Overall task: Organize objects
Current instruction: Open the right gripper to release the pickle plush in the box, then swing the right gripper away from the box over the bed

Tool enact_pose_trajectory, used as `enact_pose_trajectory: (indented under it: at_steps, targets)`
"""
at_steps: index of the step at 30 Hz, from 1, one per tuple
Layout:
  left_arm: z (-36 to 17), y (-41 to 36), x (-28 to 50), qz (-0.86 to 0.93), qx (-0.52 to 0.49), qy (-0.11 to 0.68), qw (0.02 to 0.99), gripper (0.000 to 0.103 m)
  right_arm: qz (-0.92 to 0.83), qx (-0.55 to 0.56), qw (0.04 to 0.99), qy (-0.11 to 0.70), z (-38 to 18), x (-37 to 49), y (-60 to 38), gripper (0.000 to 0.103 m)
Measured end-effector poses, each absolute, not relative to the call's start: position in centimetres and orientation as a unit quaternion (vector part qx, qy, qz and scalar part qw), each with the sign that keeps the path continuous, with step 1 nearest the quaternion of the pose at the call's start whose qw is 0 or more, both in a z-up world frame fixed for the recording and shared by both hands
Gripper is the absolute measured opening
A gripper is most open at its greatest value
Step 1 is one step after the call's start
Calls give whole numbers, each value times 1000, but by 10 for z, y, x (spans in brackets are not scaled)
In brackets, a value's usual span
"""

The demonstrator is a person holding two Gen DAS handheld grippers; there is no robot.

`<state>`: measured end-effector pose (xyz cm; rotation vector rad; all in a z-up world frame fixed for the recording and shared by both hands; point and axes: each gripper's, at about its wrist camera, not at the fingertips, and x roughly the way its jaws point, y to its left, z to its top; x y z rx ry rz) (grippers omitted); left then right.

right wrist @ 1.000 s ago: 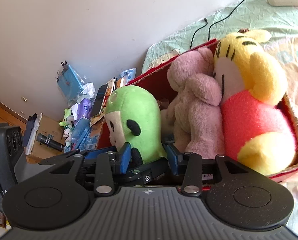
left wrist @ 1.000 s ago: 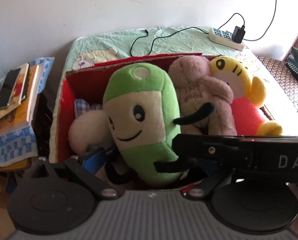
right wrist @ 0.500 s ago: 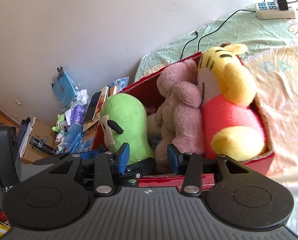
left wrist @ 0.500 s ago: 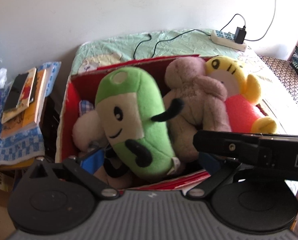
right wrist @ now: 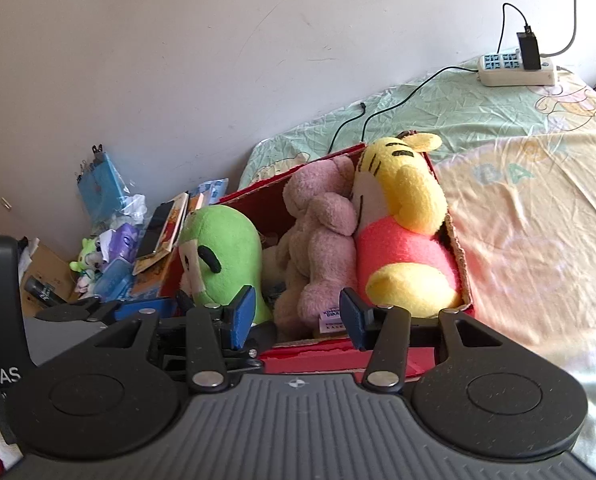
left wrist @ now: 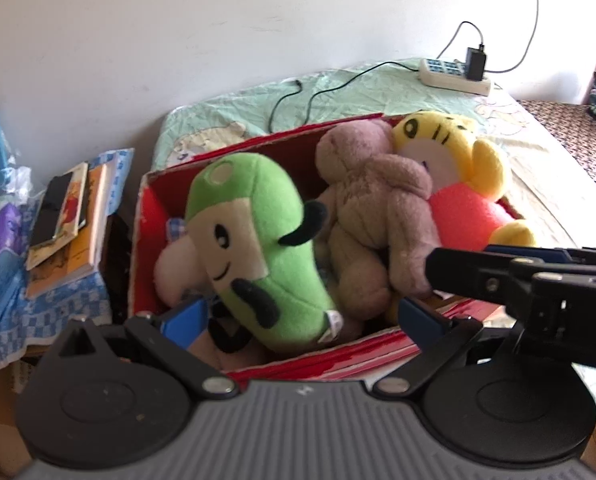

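Note:
On the bed, an open red cardboard box (left wrist: 149, 216) (right wrist: 338, 357) holds a green plush (left wrist: 253, 248) (right wrist: 225, 256) at its left, a brown-pink bear (left wrist: 370, 208) (right wrist: 318, 240) in the middle and a yellow tiger plush in a red shirt (left wrist: 458, 176) (right wrist: 402, 216) at its right. A pale plush (left wrist: 173, 264) lies under the green one. My left gripper (left wrist: 302, 316) hangs open at the box's near edge, its blue pads either side of the green plush's base without touching it. My right gripper (right wrist: 298, 318) is open in front of the bear, holding nothing.
A power strip (left wrist: 454, 76) (right wrist: 518, 68) with charger and cables lies at the bed's far end. Left of the box, books (left wrist: 69, 220) sit stacked on a checked cloth. Small toys and bags (right wrist: 105, 248) clutter the floor by the wall. The bedsheet (right wrist: 530, 208) stretches right of the box.
Both grippers have drawn back from the box. The green plush has tipped over to lean left inside the box, free of the fingers.

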<state>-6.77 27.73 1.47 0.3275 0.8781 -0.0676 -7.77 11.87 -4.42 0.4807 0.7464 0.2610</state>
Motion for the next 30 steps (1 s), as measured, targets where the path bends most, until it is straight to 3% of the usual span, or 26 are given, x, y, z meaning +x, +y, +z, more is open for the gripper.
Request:
enact_pose_trajectory:
  at_steps: [11, 30]
  targets:
    - [20, 275, -84, 6, 152, 426, 892, 100, 150, 174, 904, 360, -37, -82, 124, 50]
    - [5, 224, -97, 61, 105, 442, 889, 101, 207, 186, 895, 348, -34, -94, 46, 57]
